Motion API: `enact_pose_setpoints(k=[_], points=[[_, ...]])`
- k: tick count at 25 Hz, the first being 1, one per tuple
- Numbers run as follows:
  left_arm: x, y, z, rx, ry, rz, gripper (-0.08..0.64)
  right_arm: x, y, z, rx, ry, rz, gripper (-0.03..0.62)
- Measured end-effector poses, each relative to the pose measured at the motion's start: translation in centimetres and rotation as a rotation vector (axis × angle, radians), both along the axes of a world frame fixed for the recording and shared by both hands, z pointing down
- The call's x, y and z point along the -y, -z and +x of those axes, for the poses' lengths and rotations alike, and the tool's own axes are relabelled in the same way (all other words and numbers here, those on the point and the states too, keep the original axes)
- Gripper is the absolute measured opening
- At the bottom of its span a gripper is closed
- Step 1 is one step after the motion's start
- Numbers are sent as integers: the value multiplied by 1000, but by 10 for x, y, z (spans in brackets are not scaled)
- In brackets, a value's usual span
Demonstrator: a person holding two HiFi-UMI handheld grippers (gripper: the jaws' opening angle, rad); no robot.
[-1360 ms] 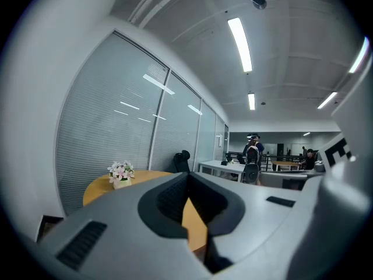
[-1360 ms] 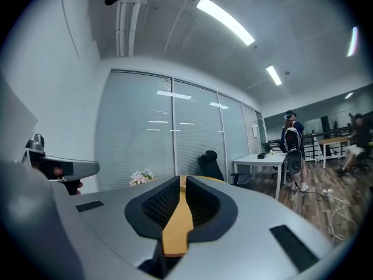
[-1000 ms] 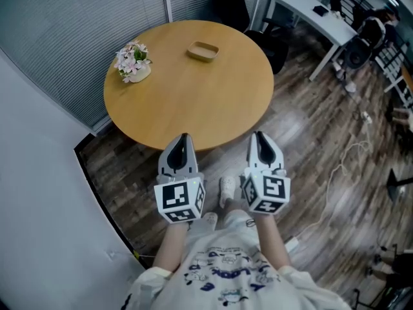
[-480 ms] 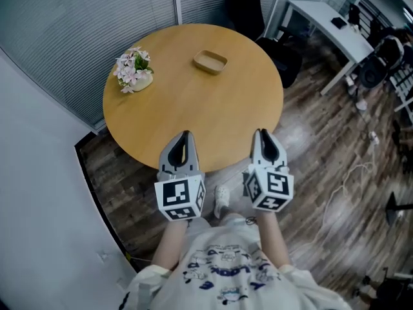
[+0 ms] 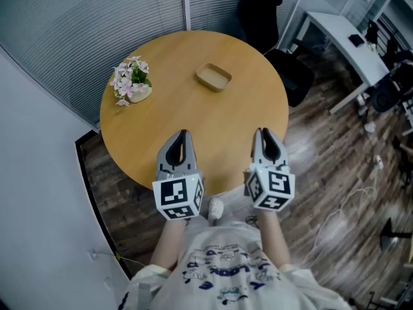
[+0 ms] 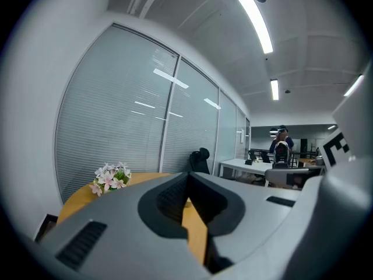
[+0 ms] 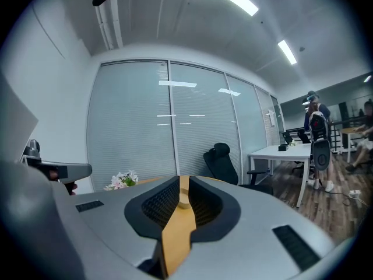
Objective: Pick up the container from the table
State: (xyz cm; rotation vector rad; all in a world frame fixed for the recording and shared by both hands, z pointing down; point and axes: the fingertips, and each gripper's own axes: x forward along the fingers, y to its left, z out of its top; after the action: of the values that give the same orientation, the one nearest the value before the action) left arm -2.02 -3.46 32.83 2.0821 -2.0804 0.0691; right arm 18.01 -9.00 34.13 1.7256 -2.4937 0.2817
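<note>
Two hand-held grippers hover at the near edge of a round wooden surface, with the container across it.

The shallow tan wooden rectangular container [image 5: 213, 77] lies on the round honey-coloured wooden surface [image 5: 193, 124], toward its far side, well apart from both grippers and to the right of a small pot of pink and white flowers [image 5: 131, 82]. The left gripper [image 5: 182, 134] and right gripper [image 5: 264, 132] are side by side over the near rim. Each has its grey jaws drawn close with only a thin slit, and nothing is between them. Through the right slit the container shows far ahead. Each gripper's cube [image 5: 179, 197] bears black-and-white square markers, not letters. The blue print on the person's white shirt [image 5: 222, 270] is too blurred to read.
</note>
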Motion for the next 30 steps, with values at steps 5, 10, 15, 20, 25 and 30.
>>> enact_pose_setpoints(k=[5,10,15,20,25,30], points=[[25,-7,-1,-10,31,-16,2,33,-9,-2,-2,31,-23,34],[44,-12,-7,-12,42,-35,2,60,-14,-8,-3,45,-41,34],[68,-17,-21,-10,48,-48,2,90,-19,-19,-4,48,-58,34],[105,-24,-40,-10,38,-70,2,129,-23,-33,-9,45,-75,34],[143,-29,-55,-17,21,-89,2,168,-25,-46,-2,34,-97,34],[178,-44,-70,-22,15,-116,2,206,-39,-60,7,17,-142,35]])
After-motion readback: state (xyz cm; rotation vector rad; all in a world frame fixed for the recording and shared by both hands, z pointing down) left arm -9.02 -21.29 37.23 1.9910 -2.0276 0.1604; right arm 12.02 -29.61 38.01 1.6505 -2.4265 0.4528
